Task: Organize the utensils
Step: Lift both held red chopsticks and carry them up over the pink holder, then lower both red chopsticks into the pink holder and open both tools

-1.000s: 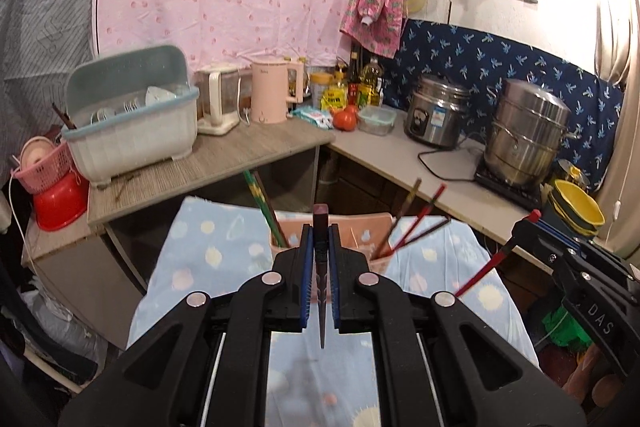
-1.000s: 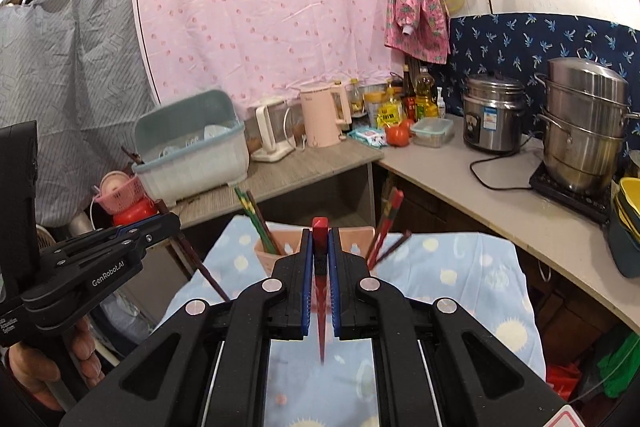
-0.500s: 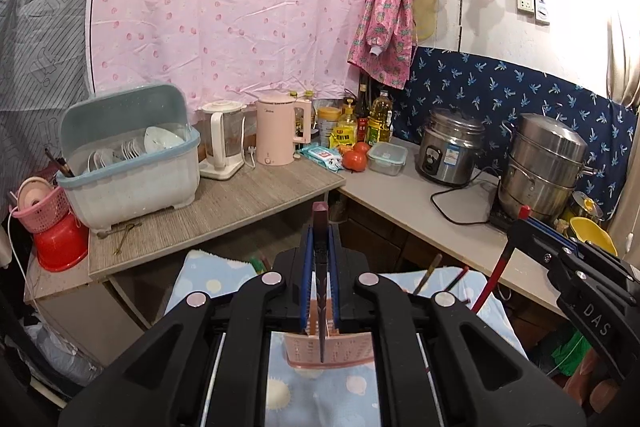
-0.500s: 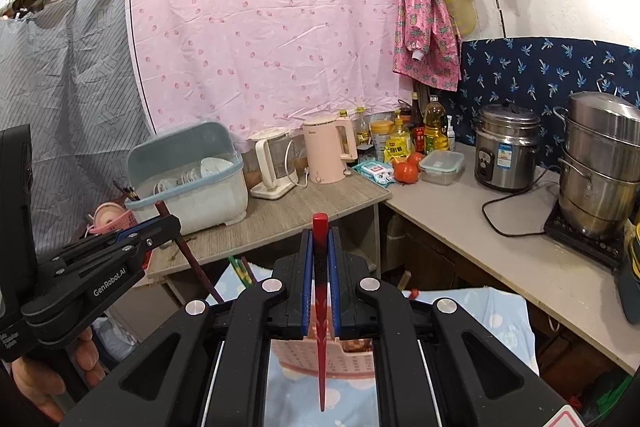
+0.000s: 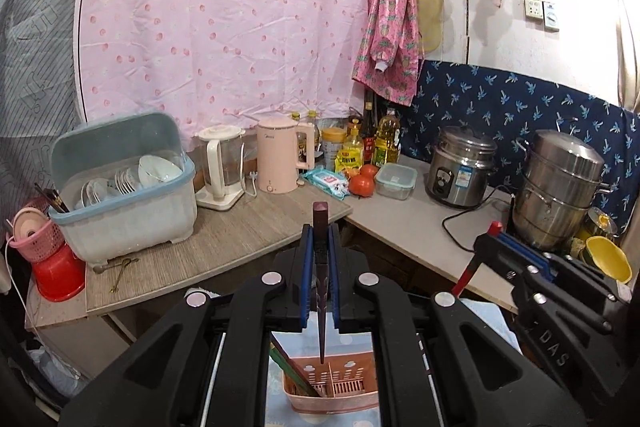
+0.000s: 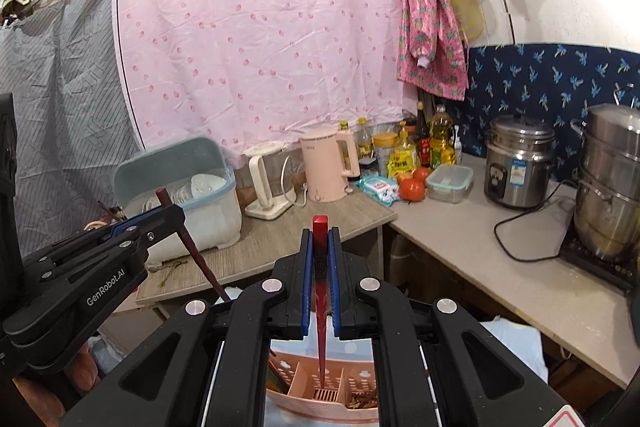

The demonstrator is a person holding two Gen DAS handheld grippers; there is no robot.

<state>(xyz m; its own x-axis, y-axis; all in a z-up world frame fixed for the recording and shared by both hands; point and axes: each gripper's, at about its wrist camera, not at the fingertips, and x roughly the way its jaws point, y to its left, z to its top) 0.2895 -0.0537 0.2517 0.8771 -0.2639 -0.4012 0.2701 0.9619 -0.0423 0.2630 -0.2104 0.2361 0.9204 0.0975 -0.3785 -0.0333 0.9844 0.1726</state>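
My left gripper point(image 5: 320, 243) is shut on a dark maroon chopstick point(image 5: 321, 291) held upright, its tip hanging just above a pink slotted utensil holder point(image 5: 332, 393) that holds several chopsticks on its left side. My right gripper point(image 6: 320, 247) is shut on a red chopstick point(image 6: 321, 307), its tip over the middle compartment of the same holder point(image 6: 324, 395). The right gripper with its red stick shows at the right of the left wrist view point(image 5: 516, 259); the left gripper shows at the left of the right wrist view point(image 6: 160, 219).
The holder stands on a blue spotted cloth point(image 6: 516, 343). Behind are a wooden counter point(image 5: 224, 247) with a dish rack point(image 5: 124, 187), blender jug point(image 5: 220, 171), pink kettle point(image 5: 278, 159), bottles, tomatoes, a rice cooker point(image 5: 460, 167) and a steel steamer pot point(image 5: 560, 191).
Both grippers have risen and tilted up with their chopsticks, so the holder has slid to the bottom of both views. Both stick tips now hang over the holder.
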